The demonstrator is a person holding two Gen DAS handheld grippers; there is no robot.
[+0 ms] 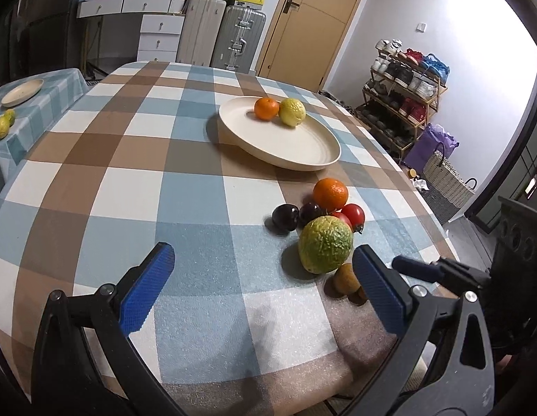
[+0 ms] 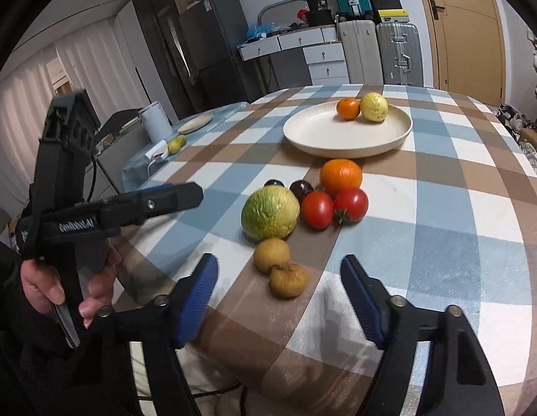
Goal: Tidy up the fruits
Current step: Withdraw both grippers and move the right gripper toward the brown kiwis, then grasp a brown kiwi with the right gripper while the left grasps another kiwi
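Left wrist view: my left gripper (image 1: 261,287) stands wide apart with nothing between its blue pads, poised above the checked tablecloth (image 1: 136,187). At two o'clock from it lies the fruit cluster: a large green fruit (image 1: 324,244) nearest, touching my right-hand pad's tip or just beside it; I cannot tell which. A small brown fruit (image 1: 344,279) sits at its five o'clock. Behind are two dark plums (image 1: 285,217), two tomatoes (image 1: 354,215) and an orange (image 1: 330,193). At twelve o'clock, well apart, a cream plate (image 1: 286,138) carries a small orange (image 1: 266,108) touching a yellow fruit (image 1: 292,112).

Right wrist view: my right gripper (image 2: 279,284) is about half open and grips nothing. A wrinkled brown fruit (image 2: 288,280) lies between the pad tips, clear of both, with the smoother brown one (image 2: 271,254) touching it at eleven o'clock. The green fruit (image 2: 270,212), tomatoes (image 2: 332,206) and orange (image 2: 340,176) follow toward twelve, then the plate (image 2: 338,138). My left hand (image 2: 70,291) holds the other gripper at nine o'clock, seen side-on.
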